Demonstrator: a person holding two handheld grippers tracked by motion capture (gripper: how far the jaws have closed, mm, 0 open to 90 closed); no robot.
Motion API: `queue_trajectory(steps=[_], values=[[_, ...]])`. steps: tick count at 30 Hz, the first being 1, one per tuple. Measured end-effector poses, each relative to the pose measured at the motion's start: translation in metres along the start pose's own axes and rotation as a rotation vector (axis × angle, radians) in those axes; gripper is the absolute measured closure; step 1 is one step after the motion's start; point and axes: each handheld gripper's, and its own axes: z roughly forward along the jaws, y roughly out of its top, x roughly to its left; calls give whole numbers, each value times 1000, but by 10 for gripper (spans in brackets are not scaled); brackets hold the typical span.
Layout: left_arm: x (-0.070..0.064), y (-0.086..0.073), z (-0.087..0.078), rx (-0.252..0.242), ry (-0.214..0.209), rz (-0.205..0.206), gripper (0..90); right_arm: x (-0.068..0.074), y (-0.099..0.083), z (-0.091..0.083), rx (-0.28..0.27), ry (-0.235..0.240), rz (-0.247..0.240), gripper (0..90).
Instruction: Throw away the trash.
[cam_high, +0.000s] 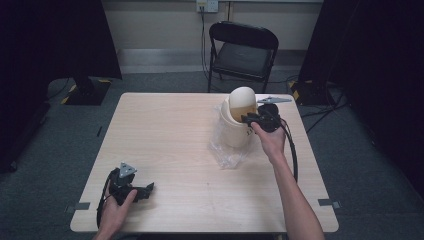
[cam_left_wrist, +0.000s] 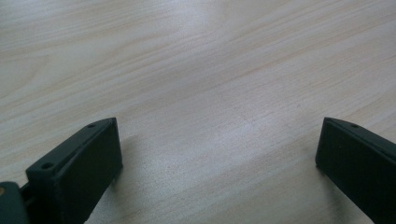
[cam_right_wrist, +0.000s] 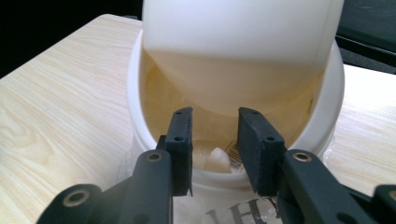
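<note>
A white tub (cam_high: 235, 131) stands on the table's (cam_high: 165, 150) far right part. A cream cup (cam_high: 242, 100) sits tilted in its mouth, its dome up. In the right gripper view the cream cup (cam_right_wrist: 243, 51) leans over the tub's rim (cam_right_wrist: 135, 116), and a small white lump (cam_right_wrist: 218, 161) lies inside. My right gripper (cam_high: 249, 119) is at the tub's near rim. Its jaws stand a narrow gap apart, tips (cam_right_wrist: 214, 116) at the cup's lower edge, and contact is unclear. My left gripper (cam_high: 149, 189) rests open at the near left, with bare wood between its fingers (cam_left_wrist: 79, 163).
Crumpled clear plastic wrap (cam_high: 226, 152) lies under and in front of the tub. A black folding chair (cam_high: 242, 50) stands beyond the table's far edge. Dark curtains hang on both sides, and cables (cam_high: 320, 107) run across the floor at the right.
</note>
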Motion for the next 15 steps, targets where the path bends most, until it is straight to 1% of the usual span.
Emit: queue_trajectory(steps=[8,10,15], values=[[0,0,0,0,0,0,0,8,-5,-13,-25,6,-13,663],[0,0,0,0,0,0,0,9,-6,-17,-36,23,-6,665],[0,0,0,-1,0,-1,0,10,-10,-24,-33,12,-7,648]])
